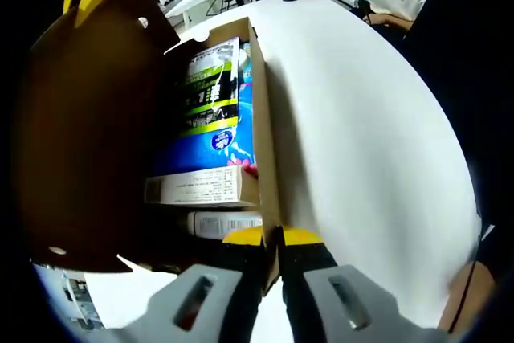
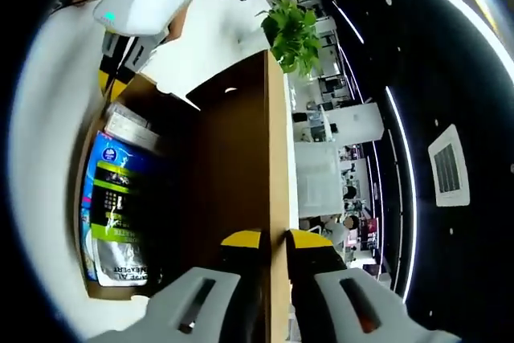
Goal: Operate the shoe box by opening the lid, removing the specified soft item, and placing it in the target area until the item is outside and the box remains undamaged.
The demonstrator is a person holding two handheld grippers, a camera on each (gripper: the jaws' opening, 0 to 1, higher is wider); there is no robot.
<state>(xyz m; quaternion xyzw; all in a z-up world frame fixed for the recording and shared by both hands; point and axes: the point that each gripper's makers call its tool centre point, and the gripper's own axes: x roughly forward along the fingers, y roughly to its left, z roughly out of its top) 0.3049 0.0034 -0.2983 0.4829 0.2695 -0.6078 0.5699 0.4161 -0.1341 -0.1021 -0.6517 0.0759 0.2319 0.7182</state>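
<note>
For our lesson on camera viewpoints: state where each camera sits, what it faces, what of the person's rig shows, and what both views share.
Left gripper view: rides the left claw, shut on the box wall, facing the white table.
Right gripper view: rides the right claw, shut on the raised lid, looking into the box; the other claw shows top left.
Shared: the open shoe box and the blue packet inside.

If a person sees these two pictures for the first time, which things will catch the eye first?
The open cardboard shoe box on the white table stands out first, with a bright blue and green soft pack lying inside it. The left gripper pinches the box's side wall, while the right gripper clamps the raised lid.
</note>
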